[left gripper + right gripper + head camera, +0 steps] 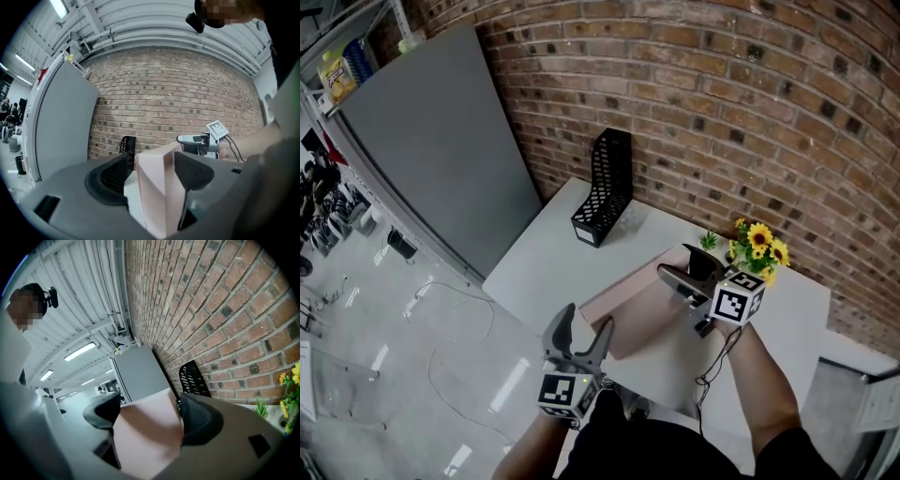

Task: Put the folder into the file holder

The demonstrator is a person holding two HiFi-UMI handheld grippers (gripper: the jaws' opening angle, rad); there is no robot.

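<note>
- In the head view the left gripper (586,323) covers the near corner of the folder (637,317).
- The file holder (127,144) shows only as a sliver behind the folder.
- Whether the right gripper (150,416) presses the folder cannot be told.
- The picture's edge cuts off the yellow flowers (284,378).

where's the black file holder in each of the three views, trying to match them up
Head view: the file holder stands above centre, at the far corner of the table.
Left gripper view: the file holder is low and left of centre, only part of it showing.
Right gripper view: the file holder is right of centre, slightly below the middle.
Shared landmark: the brick wall directly behind it in all three.
</note>
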